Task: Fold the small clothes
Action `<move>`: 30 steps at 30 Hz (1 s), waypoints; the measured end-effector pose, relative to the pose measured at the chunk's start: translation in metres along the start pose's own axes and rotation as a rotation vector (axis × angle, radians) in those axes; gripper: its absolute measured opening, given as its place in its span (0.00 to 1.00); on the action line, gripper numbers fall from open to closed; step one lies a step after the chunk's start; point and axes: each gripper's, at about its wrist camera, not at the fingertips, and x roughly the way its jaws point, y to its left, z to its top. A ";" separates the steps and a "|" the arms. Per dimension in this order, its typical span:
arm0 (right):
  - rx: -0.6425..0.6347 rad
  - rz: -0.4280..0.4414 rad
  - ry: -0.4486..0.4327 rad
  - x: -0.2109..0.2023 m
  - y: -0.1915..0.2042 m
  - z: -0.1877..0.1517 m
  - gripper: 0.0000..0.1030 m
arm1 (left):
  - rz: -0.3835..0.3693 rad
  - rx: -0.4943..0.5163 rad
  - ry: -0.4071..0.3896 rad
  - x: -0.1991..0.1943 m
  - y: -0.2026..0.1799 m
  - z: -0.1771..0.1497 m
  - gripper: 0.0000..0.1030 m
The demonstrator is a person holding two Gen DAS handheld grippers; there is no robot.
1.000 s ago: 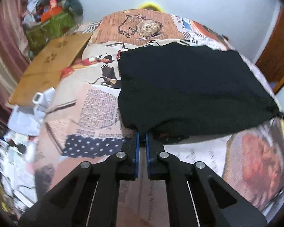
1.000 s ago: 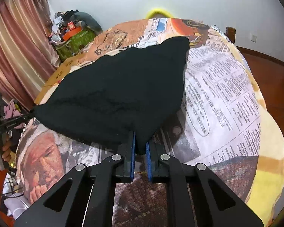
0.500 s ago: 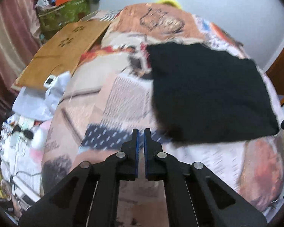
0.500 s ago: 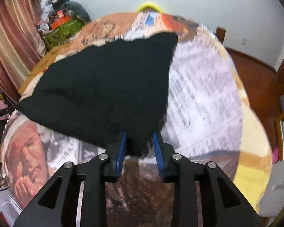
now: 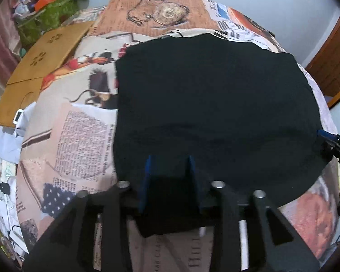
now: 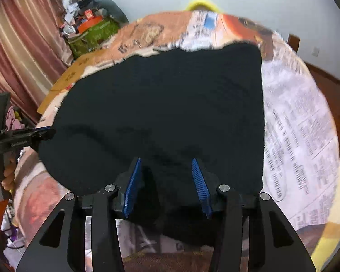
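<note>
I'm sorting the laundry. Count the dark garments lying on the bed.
1. A single black cloth garment lies spread flat on the newspaper-print bedspread, its near edge between both grippers' opening jaws. Layers beneath may be hidden.

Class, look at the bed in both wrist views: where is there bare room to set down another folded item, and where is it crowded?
The black garment covers the middle of the printed bedspread. A bare strip lies between the garment's right edge and the bed's right side, and another between its left edge and the cardboard sheet. Crowded: the clutter pile by the curtain, and the floor mess beside the bed.
</note>
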 end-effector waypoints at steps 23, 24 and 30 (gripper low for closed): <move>0.206 0.018 0.025 -0.035 -0.051 -0.048 0.29 | 0.095 -0.174 -0.088 -0.047 0.070 0.019 0.64; 0.185 0.031 0.030 -0.031 -0.047 -0.046 0.20 | 0.095 -0.181 -0.085 -0.043 0.070 0.025 0.64; 0.034 -0.006 0.036 -0.032 -0.036 -0.027 0.08 | 0.117 -0.160 -0.073 -0.026 0.068 0.062 0.66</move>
